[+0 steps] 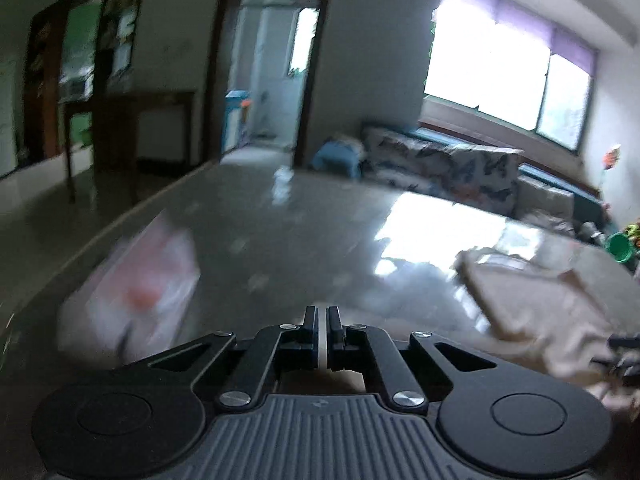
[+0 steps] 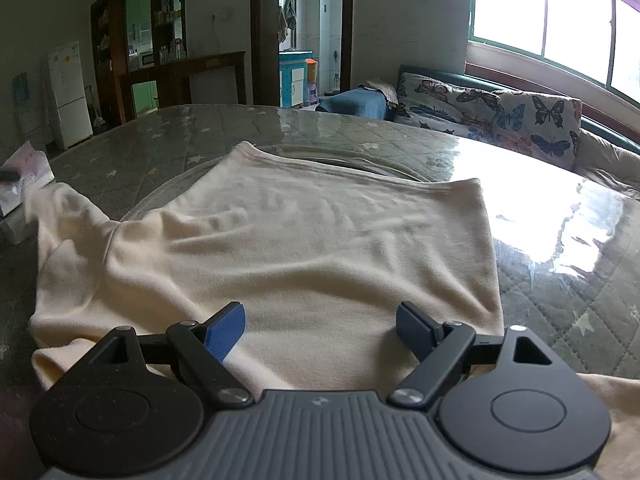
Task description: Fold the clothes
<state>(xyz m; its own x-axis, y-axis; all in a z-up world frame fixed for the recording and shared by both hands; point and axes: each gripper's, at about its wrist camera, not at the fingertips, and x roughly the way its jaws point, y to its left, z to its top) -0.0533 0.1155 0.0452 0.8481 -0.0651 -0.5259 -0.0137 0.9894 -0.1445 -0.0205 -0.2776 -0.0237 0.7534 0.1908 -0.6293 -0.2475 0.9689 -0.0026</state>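
Note:
A cream long-sleeved top (image 2: 304, 240) lies spread flat on the glass-covered table (image 2: 560, 280). One sleeve runs off to the left in the right wrist view. My right gripper (image 2: 320, 322) is open just above the near part of the top, with nothing between its blue pads (image 2: 226, 330). My left gripper (image 1: 322, 334) is shut, and a thin pale strip shows between its fingers; I cannot tell if this is cloth. The left wrist view is blurred. The top (image 1: 536, 300) shows at the right there, with part of the right gripper (image 1: 624, 354) at the edge.
A white and pink packet (image 1: 140, 280) lies on the table at the left; it also shows in the right wrist view (image 2: 24, 180). A butterfly-print sofa (image 2: 500, 116) stands beyond the table under the window. A green bowl (image 1: 620, 246) sits at the far right.

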